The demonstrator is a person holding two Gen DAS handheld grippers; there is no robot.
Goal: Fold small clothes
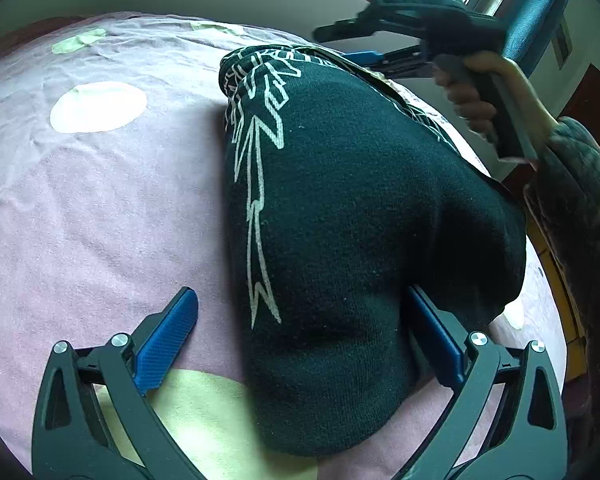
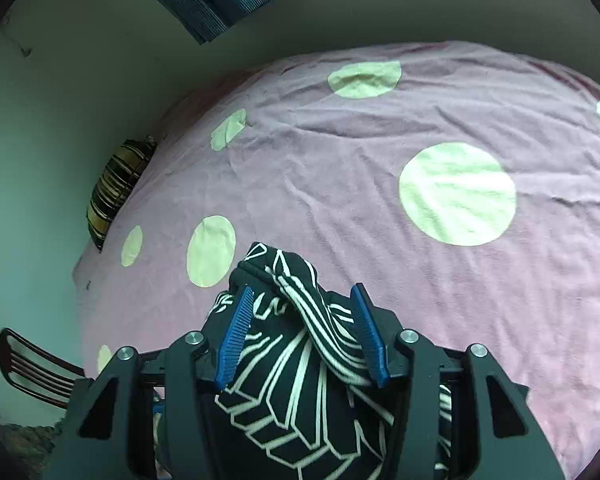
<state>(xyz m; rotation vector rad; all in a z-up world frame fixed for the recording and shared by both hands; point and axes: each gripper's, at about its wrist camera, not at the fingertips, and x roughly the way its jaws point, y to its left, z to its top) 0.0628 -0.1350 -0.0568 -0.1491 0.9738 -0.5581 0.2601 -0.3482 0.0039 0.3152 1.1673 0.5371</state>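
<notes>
Your one garment (image 1: 360,208) is a black knit piece printed with pale, angular line lettering and zigzag strokes; it lies bunched in a rounded heap on the bed (image 1: 100,208), on a pink sheet dotted with pale yellow circles. In the left wrist view the print runs down the garment's left side while the rest of the fabric is plain black. Your left tool (image 1: 300,320) has its jaws spread wide, straddling the near end of the heap: the left blue pad stands clear of the cloth, the right one sits at the fabric's edge, so it is released, not clamping. Your right tool (image 2: 306,320) has its jaws partly apart with a twisted fold of the printed fabric between the two blue pads; whether the pads press on it you cannot tell from here. Your right hand (image 1: 472,96) holds that tool's handle at the far end of the garment. Count: one garment, two tools, one hand in view, one sleeve (image 1: 580,200).
</notes>
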